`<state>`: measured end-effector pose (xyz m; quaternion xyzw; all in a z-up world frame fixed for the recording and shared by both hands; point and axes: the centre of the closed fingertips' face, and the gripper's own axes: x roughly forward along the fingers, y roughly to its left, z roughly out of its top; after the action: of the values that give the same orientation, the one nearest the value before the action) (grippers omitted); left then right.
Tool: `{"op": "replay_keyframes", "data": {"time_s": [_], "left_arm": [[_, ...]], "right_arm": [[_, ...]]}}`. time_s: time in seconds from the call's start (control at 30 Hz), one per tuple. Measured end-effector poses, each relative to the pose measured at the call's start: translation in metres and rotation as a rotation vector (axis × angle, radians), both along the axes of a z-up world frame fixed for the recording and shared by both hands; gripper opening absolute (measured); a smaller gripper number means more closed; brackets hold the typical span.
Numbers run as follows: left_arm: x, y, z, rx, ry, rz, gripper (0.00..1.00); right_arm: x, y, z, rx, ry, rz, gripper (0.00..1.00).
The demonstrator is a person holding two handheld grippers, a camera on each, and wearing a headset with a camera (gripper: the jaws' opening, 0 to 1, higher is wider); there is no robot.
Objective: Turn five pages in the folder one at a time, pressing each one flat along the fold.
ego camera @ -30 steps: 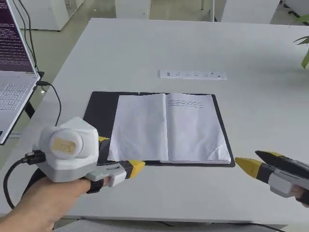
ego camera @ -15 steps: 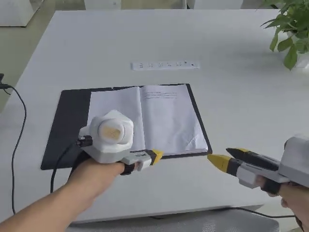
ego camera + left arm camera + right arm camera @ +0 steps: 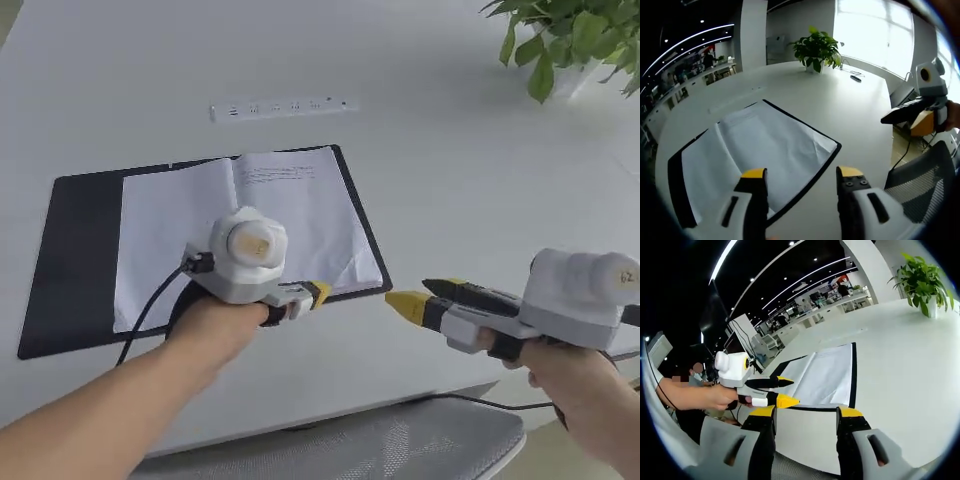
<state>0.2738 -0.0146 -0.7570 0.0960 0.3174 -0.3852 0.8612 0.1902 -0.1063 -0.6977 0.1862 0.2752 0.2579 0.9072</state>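
The black folder point(image 3: 75, 250) lies open on the white table point(image 3: 450, 180), its white pages point(image 3: 290, 210) flat. My left gripper point(image 3: 316, 293) hovers open over the folder's near edge, close to the right-hand page's near corner. In the left gripper view the open gripper point(image 3: 802, 175) frames that page point(image 3: 765, 145). My right gripper point(image 3: 415, 296) is open with nothing in it, just right of the folder's near right corner, pointing left. The right gripper view has its open gripper point(image 3: 806, 412) facing the folder point(image 3: 825, 375) and the left gripper point(image 3: 792, 391).
A white power strip point(image 3: 284, 106) lies beyond the folder. A potted plant point(image 3: 560, 40) stands at the far right of the table. A grey mesh chair point(image 3: 380, 445) sits under the table's near edge. A cable point(image 3: 150, 305) trails from the left gripper.
My head has turned right and down, shifting the view. The left gripper has moved right along the folder's near edge toward its right corner. The right gripper stays beside that corner.
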Motion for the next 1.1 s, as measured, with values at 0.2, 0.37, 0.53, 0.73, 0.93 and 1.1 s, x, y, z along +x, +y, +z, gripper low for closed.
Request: {"op": "replay_keyframes", "data": {"time_s": [0.2, 0.37, 0.53, 0.73, 0.93, 1.1], "left_arm": [[0.009, -0.013, -0.009, -0.013, 0.012, 0.038, 0.53], [0.015, -0.02, -0.012, -0.017, 0.005, 0.059, 0.5], [0.02, -0.024, -0.016, -0.023, 0.017, 0.082, 0.5], [0.027, -0.032, -0.026, 0.007, -0.015, 0.059, 0.48], [0.027, -0.033, -0.04, 0.075, -0.036, 0.04, 0.44], [0.026, -0.033, -0.043, 0.088, -0.044, 0.022, 0.39]], "right_arm": [[0.009, -0.001, -0.002, 0.017, -0.001, -0.013, 0.44], [0.016, -0.002, -0.01, 0.031, 0.015, -0.026, 0.43], [0.023, -0.002, -0.012, 0.054, 0.016, -0.045, 0.43], [0.033, 0.001, -0.019, 0.061, 0.027, -0.047, 0.42], [0.042, 0.004, -0.026, 0.069, 0.044, -0.048, 0.42], [0.048, 0.009, -0.035, 0.078, 0.063, -0.043, 0.41]]}}
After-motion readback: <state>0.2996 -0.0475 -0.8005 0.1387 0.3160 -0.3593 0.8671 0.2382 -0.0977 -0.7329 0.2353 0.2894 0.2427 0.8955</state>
